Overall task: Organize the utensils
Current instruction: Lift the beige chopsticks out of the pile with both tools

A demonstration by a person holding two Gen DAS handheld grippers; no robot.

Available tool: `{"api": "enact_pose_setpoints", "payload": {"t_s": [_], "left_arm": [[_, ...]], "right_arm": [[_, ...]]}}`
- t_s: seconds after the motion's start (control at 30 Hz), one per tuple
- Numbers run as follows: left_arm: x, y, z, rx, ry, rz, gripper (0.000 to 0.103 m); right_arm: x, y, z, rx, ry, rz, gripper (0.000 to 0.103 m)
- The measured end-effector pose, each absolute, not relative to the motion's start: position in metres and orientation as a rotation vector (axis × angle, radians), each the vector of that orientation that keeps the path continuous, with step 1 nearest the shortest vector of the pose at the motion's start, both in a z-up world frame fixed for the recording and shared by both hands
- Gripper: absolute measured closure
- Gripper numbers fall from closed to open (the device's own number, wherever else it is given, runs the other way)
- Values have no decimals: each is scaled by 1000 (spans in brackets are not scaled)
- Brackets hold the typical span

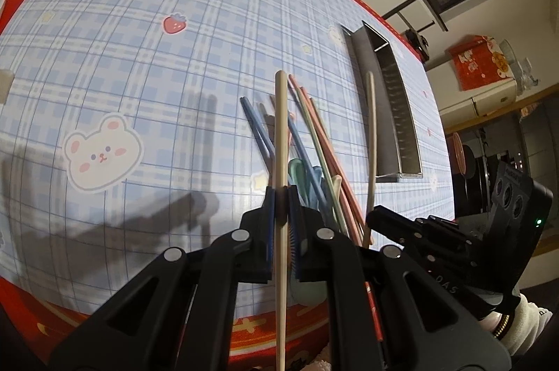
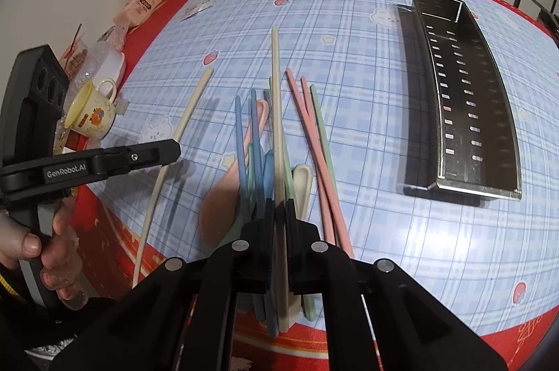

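**At the near table edge — two cream chopsticks lifted, none yet stowed**

Over the near edge of the table (image 1: 139, 38), my left tongs (image 1: 281, 196) are closed narrow on one cream chopstick (image 1: 280, 126), which runs straight out between the pads. My right tongs (image 2: 279, 206) are likewise clamped on its cream partner (image 2: 276, 91). Both sticks sit above the loose utensils (image 2: 256, 140), a mixed heap of blue, pink and green chopsticks with spoons beneath.

The perforated metal holder (image 2: 471, 84) lies flat on the table, well apart to the right of the heap, and appears to hold nothing.

Assessment: the step in hand is pairing and carrying — pick-up is done, delivery is not. The next move calls for swinging both sticks rightward, lining them up with the holder's long axis, lowering them inside its walls and only then releasing.
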State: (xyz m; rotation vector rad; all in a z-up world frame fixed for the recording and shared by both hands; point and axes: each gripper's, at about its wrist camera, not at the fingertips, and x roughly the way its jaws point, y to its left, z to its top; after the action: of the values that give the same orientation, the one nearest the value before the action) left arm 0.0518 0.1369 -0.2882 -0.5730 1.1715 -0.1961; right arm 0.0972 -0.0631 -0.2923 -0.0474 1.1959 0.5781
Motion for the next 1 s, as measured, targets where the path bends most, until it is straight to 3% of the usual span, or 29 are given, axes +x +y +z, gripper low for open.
{"api": "enact_pose_setpoints", "payload": {"t_s": [1.0], "left_arm": [[43,150,-293,-573,1174,-240,92]], "right_arm": [[103,-67,-332,-52,1291,417,97]]}}
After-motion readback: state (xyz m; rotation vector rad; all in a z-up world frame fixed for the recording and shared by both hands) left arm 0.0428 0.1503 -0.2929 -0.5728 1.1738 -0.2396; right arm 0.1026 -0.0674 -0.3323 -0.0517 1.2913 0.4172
